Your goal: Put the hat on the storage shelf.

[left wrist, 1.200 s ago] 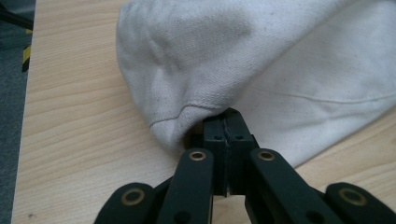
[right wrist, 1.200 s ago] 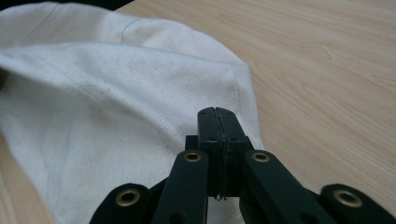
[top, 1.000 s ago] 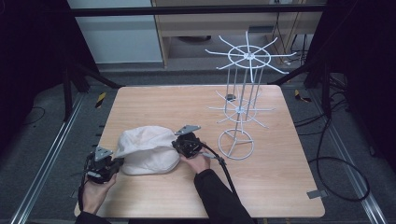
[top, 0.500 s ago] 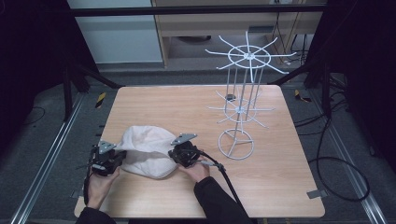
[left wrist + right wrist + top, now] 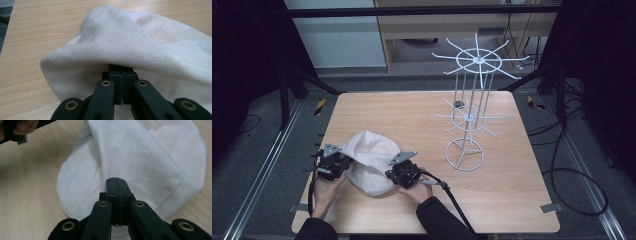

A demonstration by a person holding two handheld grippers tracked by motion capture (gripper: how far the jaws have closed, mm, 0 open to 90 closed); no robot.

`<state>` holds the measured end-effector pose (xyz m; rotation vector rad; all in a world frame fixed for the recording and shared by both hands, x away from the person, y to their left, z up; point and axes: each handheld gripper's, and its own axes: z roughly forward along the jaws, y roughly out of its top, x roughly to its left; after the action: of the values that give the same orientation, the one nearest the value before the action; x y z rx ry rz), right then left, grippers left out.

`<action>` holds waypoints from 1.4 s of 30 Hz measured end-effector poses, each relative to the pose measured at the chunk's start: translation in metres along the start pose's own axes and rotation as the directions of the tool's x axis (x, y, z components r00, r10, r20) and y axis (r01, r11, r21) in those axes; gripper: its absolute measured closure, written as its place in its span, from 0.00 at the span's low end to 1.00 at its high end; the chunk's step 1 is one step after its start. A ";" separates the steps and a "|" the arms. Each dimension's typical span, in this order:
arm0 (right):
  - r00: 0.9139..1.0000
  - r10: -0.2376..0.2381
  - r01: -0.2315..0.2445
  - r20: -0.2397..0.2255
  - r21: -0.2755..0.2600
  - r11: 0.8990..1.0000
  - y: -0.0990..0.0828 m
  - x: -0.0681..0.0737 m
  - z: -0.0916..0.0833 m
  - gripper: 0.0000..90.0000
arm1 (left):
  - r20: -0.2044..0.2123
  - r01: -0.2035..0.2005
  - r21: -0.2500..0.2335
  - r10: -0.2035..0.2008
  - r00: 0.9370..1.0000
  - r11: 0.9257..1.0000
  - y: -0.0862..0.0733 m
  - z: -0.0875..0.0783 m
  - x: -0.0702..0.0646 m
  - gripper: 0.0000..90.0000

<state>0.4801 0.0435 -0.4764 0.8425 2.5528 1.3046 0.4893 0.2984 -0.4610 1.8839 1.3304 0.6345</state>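
A white cloth cap (image 5: 369,162) lies crumpled on the wooden table (image 5: 412,115), near its front left. My left gripper (image 5: 341,163) is at the cap's left edge. In the left gripper view its jaws stand pressed together, with the tips (image 5: 121,68) tucked under a fold of the cap (image 5: 140,42). My right gripper (image 5: 396,174) is at the cap's front right edge. Its jaws are shut (image 5: 116,180) on a ridge of the cap (image 5: 150,157), where a fold runs up from the tips.
A white wire rack (image 5: 468,120) with spoked arms on two levels and a ring base stands at the right rear of the table. A small dark object (image 5: 458,104) lies beside its pole. Black cables trail off the front edge. Metal frame rails run along both sides.
The two grippers have come closer together. The right one moved left and toward the front edge, the left one moved inward. The cap has bunched up narrower between them.
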 end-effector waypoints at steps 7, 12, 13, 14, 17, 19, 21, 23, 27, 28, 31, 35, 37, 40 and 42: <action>1.000 0.005 -0.005 -0.030 -0.016 1.000 0.002 0.012 0.008 1.00 | -0.001 0.003 -0.009 -0.003 1.000 1.000 0.003 0.005 -0.003 0.99; 1.000 0.008 -0.008 -0.004 -0.050 0.999 0.003 0.009 0.003 1.00 | -0.003 -0.005 -0.008 0.005 1.000 1.000 -0.002 -0.004 -0.003 0.99; 1.000 0.017 -0.016 0.003 -0.065 0.998 0.004 0.006 0.000 1.00 | -0.007 -0.013 -0.003 0.013 1.000 1.000 -0.003 -0.008 -0.003 0.99; 1.000 0.028 -0.026 0.015 -0.081 0.996 0.004 0.003 -0.003 1.00 | -0.005 -0.008 0.003 0.008 1.000 1.000 -0.006 -0.011 -0.004 0.99; 0.995 0.065 -0.056 0.071 -0.122 0.991 0.006 -0.012 -0.007 1.00 | -0.002 -0.026 0.021 0.026 1.000 0.999 -0.014 -0.022 -0.006 0.99; 0.989 0.089 -0.073 0.117 -0.133 0.988 0.006 -0.023 -0.004 1.00 | -0.001 -0.025 0.025 0.025 1.000 0.999 -0.020 -0.029 -0.010 0.99; 0.984 0.104 -0.084 0.145 -0.140 0.987 0.006 -0.032 0.001 1.00 | -0.004 -0.035 0.052 0.035 0.999 0.998 -0.026 -0.034 -0.014 0.99; 0.978 0.102 -0.078 0.180 -0.135 0.988 0.007 -0.038 0.005 1.00 | -0.001 -0.047 0.080 0.047 0.999 0.996 -0.033 -0.036 -0.018 0.99; 0.978 0.082 -0.064 0.193 -0.099 0.993 0.006 -0.044 0.013 1.00 | 0.009 -0.058 0.132 0.057 0.998 0.990 -0.038 -0.030 -0.024 0.99; 0.978 0.075 -0.059 0.196 -0.083 0.995 0.005 -0.044 0.014 1.00 | 0.010 -0.066 0.138 0.065 0.998 0.988 -0.038 -0.027 -0.025 0.99; 0.982 0.067 -0.058 0.177 -0.056 0.997 0.001 -0.042 0.012 1.00 | 0.013 -0.083 0.151 0.082 0.997 0.985 -0.036 -0.019 -0.029 0.99; 0.988 0.042 -0.039 0.148 -0.019 0.999 -0.002 -0.039 0.006 1.00 | 0.003 -0.078 0.137 0.078 0.997 0.988 -0.031 -0.015 -0.029 0.99; 0.991 0.034 -0.032 0.127 -0.014 0.999 -0.005 -0.038 0.004 1.00 | -0.001 -0.069 0.130 0.070 0.998 0.989 -0.029 -0.012 -0.028 0.99; 0.994 0.028 -0.027 0.103 -0.005 1.000 -0.010 -0.033 0.001 1.00 | -0.009 -0.055 0.127 0.057 0.998 0.990 -0.025 -0.006 -0.024 0.99; 0.996 0.022 -0.023 0.089 0.001 1.000 -0.012 -0.028 -0.001 1.00 | -0.010 -0.045 0.122 0.046 0.999 0.991 -0.023 -0.003 -0.021 0.99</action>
<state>0.4975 0.0218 -0.4884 0.9110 2.4834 1.2424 0.4667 0.2836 -0.4771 2.0163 1.3650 0.6010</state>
